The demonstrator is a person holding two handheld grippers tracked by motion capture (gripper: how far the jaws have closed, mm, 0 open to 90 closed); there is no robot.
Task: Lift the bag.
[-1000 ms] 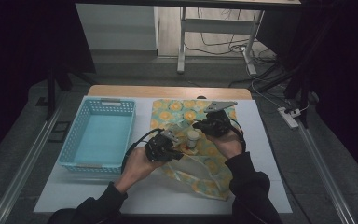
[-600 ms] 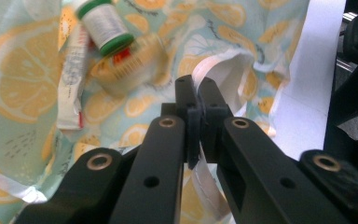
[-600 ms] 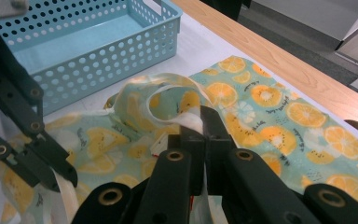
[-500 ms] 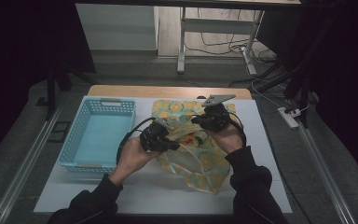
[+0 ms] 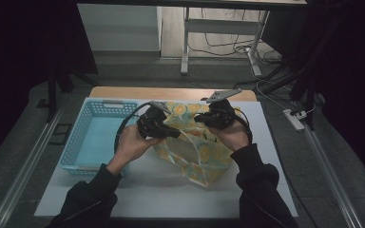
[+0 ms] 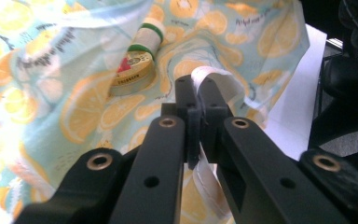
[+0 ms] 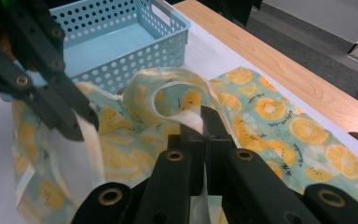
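Left tongs [image 5: 175, 134]: closed on a white strap handle [image 6: 204, 74] of the lemon-print bag [image 5: 204, 156]. In the left gripper view the strap loops over the tips of the jaws and runs down between them, pinched tight.

Right tongs [image 5: 200, 118]: closed on the other white handle [image 7: 192, 119] of the same bag. In the right gripper view the strap sits clamped between the jaws, with the bag's rim curling in a loop just beyond them.

Bag: pale blue-green fabric printed with orange and lemon slices. It sits at the middle of the white tabletop [image 5: 161, 190], between the two hands, with its top held raised by both handles and its mouth spread apart. Its lower part rests on the tabletop toward the near right.

Contents: the left gripper view looks into the open mouth. A round flat tin [image 6: 131, 72] with a red and gold label lies inside on the fabric. A white cylindrical bottle [image 6: 145, 38] with green bands lies just beyond it, touching or nearly touching; I cannot tell which.

Surroundings: a light blue perforated basket [image 5: 92, 137] stands on the tabletop to the left of the bag, close beside the left hand [image 5: 130, 145]. A wooden edge [image 5: 171, 92] runs along the far side of the white surface.
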